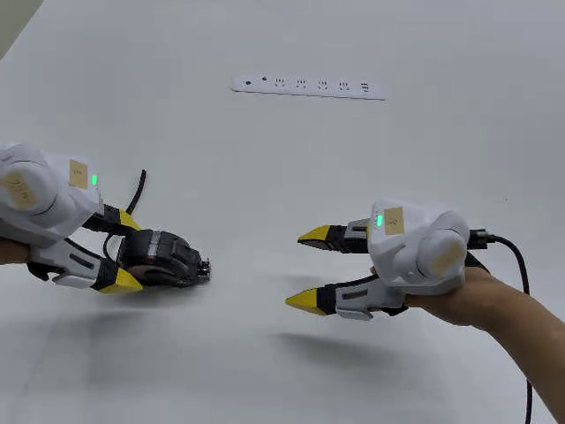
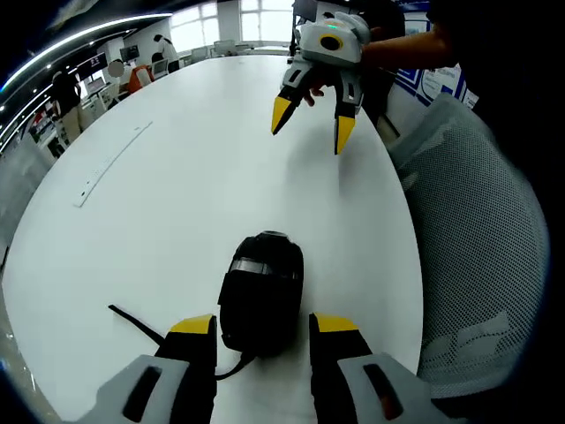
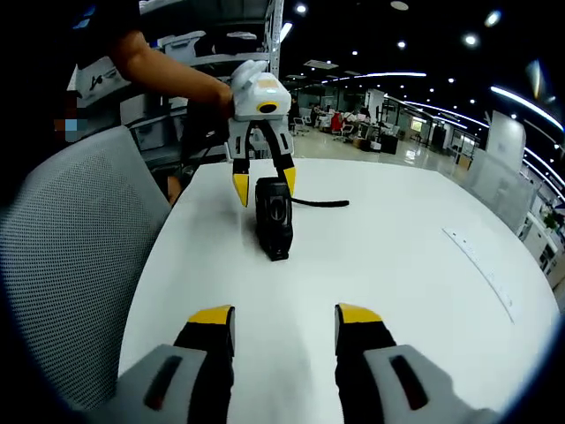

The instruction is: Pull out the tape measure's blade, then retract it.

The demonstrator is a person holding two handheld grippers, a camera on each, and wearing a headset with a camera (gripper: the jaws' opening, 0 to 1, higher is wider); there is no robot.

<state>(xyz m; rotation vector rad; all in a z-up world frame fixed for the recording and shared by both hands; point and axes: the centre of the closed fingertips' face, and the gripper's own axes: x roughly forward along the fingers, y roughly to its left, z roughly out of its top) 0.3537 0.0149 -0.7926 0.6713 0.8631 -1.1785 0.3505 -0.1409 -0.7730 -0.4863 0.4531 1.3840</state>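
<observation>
A black tape measure lies on the white table at the left, its blade tip facing right and the blade pulled in. My left gripper is shut on the back of its case, a yellow-tipped finger on each side; in the left gripper view the tape measure sits between the left gripper's jaws. A black strap trails behind the case. My right gripper hovers open to the right, a hand's width from the blade tip, and faces the tape measure with nothing between its jaws.
A white power strip lies flat at the far side of the table. A grey mesh chair stands by the near table edge. The right gripper's black cable runs off to the right.
</observation>
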